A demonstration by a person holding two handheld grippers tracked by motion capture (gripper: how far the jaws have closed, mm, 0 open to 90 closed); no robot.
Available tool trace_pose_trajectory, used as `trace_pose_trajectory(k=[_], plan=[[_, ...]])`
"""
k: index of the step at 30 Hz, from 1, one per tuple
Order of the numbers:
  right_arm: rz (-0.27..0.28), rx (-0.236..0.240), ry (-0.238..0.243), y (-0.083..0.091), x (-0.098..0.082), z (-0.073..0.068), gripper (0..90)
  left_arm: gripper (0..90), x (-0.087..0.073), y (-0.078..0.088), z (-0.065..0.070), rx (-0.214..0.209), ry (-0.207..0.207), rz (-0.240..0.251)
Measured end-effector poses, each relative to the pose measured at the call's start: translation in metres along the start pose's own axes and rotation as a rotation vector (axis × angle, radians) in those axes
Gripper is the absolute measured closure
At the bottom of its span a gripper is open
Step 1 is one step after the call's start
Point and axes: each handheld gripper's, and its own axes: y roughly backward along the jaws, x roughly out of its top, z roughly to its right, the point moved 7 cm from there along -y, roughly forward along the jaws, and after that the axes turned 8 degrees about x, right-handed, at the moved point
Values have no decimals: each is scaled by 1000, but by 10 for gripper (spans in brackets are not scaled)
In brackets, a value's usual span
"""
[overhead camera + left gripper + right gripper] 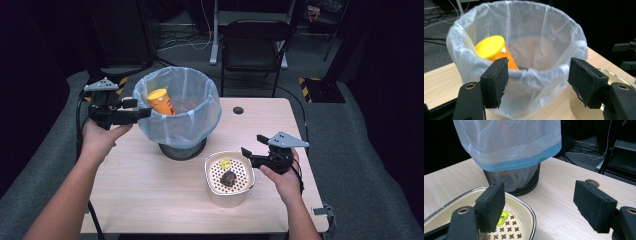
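No word, brand name or number can be read anywhere. The one thing that looks like a sign is a small yellow label (503, 216) lying on the perforated floor of the cream tray (529, 207): it carries a dark mark, perhaps a warning triangle, too small and half hidden to make out. The orange cup (499, 51) in the lined waste bin (464, 55) has a plain yellow lid, with no print that shows.

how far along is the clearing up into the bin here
Done: the orange tube lies inside the lined bin. In hand: nothing; the left gripper is open at the bin's rim, and the right gripper is open beside the dish. Left: a dark lump and a yellow piece remain in the dish.
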Motion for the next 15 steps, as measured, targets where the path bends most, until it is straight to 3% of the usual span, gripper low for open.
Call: trace_pose_trajectory(k=[6, 15], plan=[[0, -6, 4, 2, -1, 3, 251, 351, -16, 7, -3, -32, 0, 0], [-5, -24, -5, 6, -2, 9, 247, 324, -47, 16, -6, -40, 1, 26]])
